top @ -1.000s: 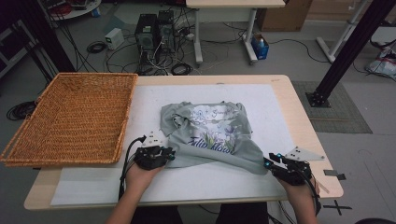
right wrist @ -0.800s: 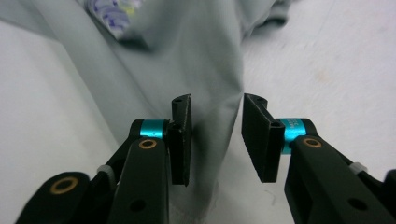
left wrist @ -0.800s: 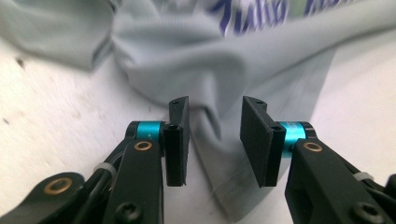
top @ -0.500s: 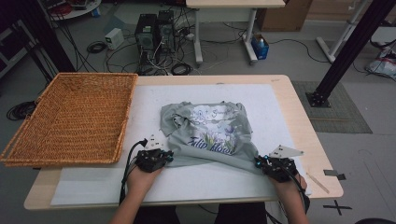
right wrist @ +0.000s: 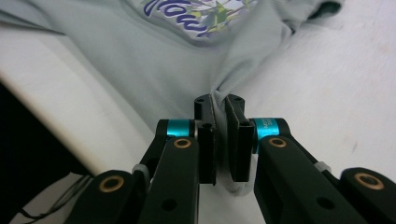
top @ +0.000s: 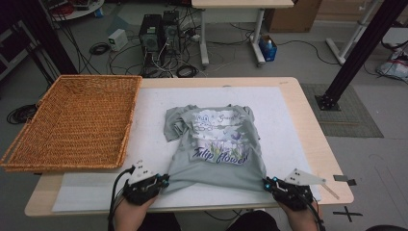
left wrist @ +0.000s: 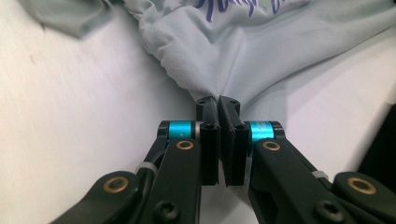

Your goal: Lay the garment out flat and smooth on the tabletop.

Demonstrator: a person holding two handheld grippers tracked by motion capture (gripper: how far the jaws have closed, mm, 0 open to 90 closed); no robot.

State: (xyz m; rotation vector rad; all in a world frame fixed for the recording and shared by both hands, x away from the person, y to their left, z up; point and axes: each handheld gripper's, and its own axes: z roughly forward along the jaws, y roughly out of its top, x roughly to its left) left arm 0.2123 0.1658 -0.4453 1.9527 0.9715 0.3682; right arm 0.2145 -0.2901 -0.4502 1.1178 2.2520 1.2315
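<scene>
The shirt (top: 216,144) hem is gripped at both corners by left tongs (top: 165,181) and right tongs (top: 266,183), which have just been closing; folding and the basket (top: 72,120) remain.

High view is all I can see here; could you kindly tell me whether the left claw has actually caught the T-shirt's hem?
Observer: Yes, in the left gripper view the left claw is shut on a pinch of the T-shirt hem.
Operator: Thank you. And the right one?
Observer: The right claw is shut on fabric too; a fold runs down between its pads.
</scene>
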